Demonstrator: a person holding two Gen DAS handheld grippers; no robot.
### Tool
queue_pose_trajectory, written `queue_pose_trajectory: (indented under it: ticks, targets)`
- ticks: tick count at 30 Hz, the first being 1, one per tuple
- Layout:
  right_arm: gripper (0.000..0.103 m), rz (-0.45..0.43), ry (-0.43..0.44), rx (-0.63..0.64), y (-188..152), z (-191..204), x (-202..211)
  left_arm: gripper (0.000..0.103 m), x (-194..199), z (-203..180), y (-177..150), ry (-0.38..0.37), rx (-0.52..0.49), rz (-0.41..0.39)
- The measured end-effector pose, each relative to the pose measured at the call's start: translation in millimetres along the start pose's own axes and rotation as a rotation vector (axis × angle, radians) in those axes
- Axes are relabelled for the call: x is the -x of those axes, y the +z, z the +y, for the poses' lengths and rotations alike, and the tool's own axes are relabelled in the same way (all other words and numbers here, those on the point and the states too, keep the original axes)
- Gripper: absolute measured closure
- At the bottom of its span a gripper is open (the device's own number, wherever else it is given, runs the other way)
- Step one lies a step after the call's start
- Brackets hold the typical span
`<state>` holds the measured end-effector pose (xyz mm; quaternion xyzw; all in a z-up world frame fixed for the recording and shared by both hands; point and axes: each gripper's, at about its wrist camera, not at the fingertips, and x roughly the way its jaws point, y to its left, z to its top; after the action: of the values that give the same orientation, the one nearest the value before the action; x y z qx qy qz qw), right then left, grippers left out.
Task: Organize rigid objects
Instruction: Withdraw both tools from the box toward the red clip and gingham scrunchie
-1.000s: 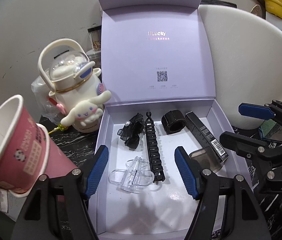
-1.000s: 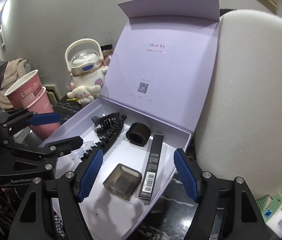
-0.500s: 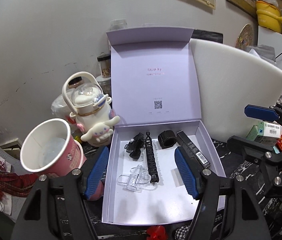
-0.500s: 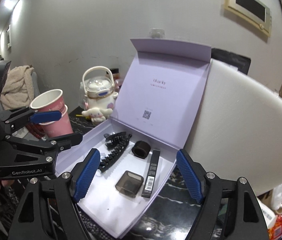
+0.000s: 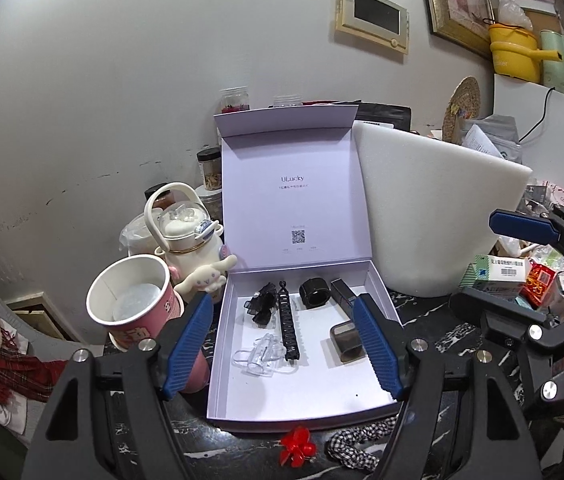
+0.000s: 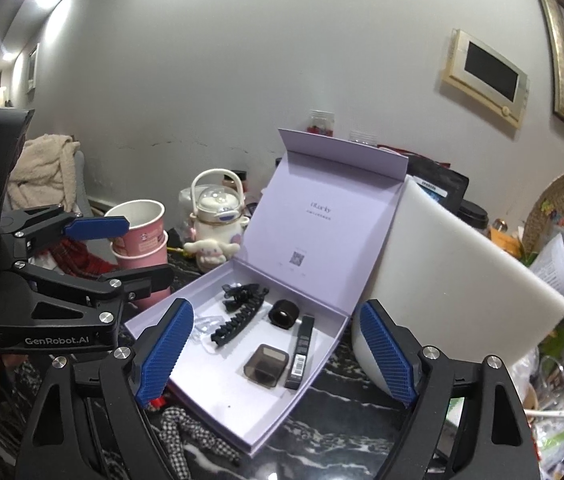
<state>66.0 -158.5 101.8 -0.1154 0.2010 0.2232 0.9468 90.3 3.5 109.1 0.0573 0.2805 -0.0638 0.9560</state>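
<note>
A: Okay, the lilac box (image 5: 381,292) sits open on the black marbled tabletop (image 5: 429,320), lid standing straight up against the white foam slab (image 5: 433,208).

B: And inside, left to right?

A: A clear hair clip (image 5: 260,356) near the front, a black bow clip (image 5: 262,308) behind it, then the long black toothed clip (image 5: 289,330) running front to back. Next a black round band (image 5: 313,294), a slim dark stick box (image 6: 301,354) with a barcode, and a smoky translucent case (image 6: 266,365) in front of it. All lying flat and apart, except that the clear clip touches the long one.

B: The grippers?

A: Left gripper (image 5: 283,348) hangs above the box, blue pads spread, nothing between them. Right gripper (image 6: 276,356) the same, jaws wide and empty; both have just been opening.

B: Around the box?

A: Left of it, stacked pink paper cups (image 5: 134,312), then a cream cartoon bottle (image 5: 190,240) with a handle. In front, a red clip (image 5: 297,446) and a checked scrunchie (image 5: 357,440) on the table. Grey wall behind with a small panel (image 5: 371,18), framed picture (image 5: 457,0), yellow pot (image 5: 515,54) far right.
</note>
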Motion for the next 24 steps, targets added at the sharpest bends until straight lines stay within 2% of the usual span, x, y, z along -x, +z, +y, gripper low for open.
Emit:
queue_pose_trajectory:
  ticks: [14, 24]
  targets:
    - [0.013, -0.011, -0.01, -0.074, -37, 5, 41, 0.03, 25, -12, -28, -0.061, 0.05, 0.031]
    - [0.013, 0.049, 0.037, -0.142, -78, 16, 46, 0.03, 29, -15, -70, -0.067, 0.073, 0.136]
